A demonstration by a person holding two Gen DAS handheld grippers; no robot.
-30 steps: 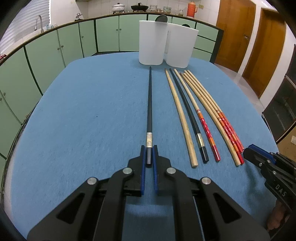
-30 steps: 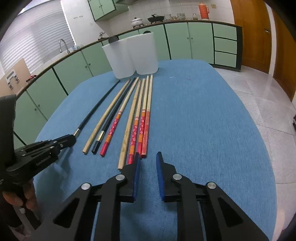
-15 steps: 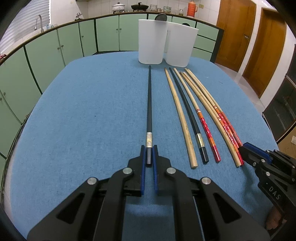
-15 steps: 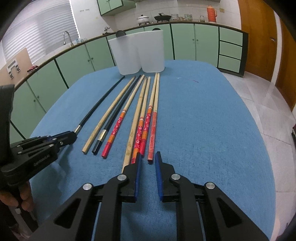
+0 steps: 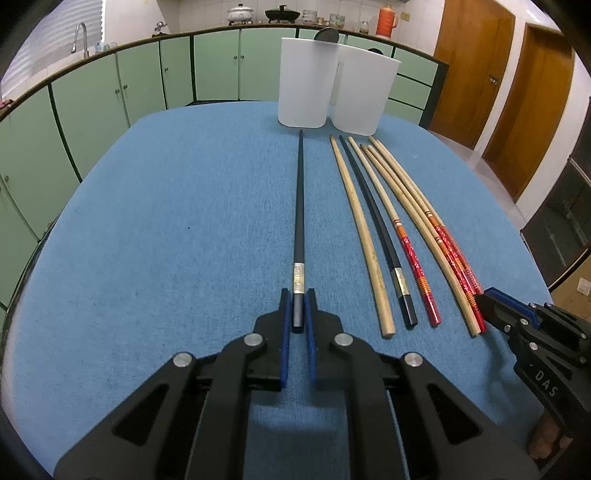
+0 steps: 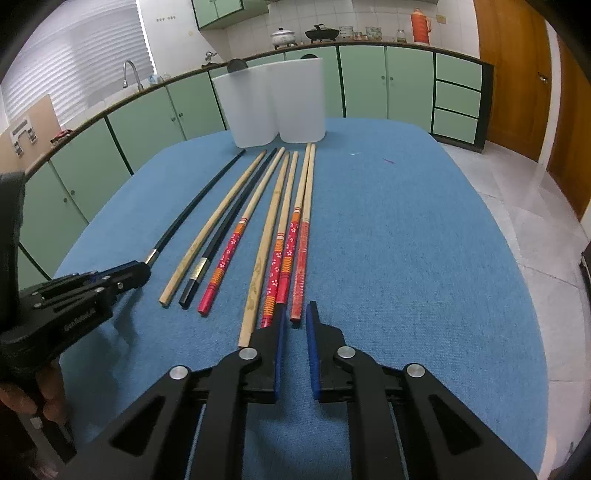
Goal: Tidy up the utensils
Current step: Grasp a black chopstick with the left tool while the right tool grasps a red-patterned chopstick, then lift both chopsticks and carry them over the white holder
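The left gripper [image 5: 298, 308] has its blue-lined fingers pressed in on the butt end of a long black chopstick [image 5: 299, 206], just behind the chopstick's silver band; the stick lies flat on the blue tablecloth [image 5: 166, 240], its tip pointing toward the foot of the left white container [image 5: 304, 83]. From the other side the left gripper [image 6: 122, 275] covers that end, so only the band and the shaft beyond it show there. The right gripper [image 6: 294, 317] stands with its jaws apart and nothing between them, its tips at the near ends of the red-patterned chopsticks [image 6: 286, 258]; whether a finger touches one is hard to tell, since the left finger covers the end of one red stick. In the left wrist view the right gripper [image 5: 491, 301] comes in low at the right, its lower body cut off by the frame edge. The remaining chopsticks [image 5: 388, 236] lie side by side to the right of the held one: plain wooden ones, a second black one with a silver band, and several with red ends, the outermost crowded so close that their count is uncertain. Beyond their tips stand the two white containers touching each other, the right white container [image 5: 364, 94] slightly behind; a dark rounded thing [image 5: 327, 35] pokes above the left one's rim, the rest hidden by the frosted wall.
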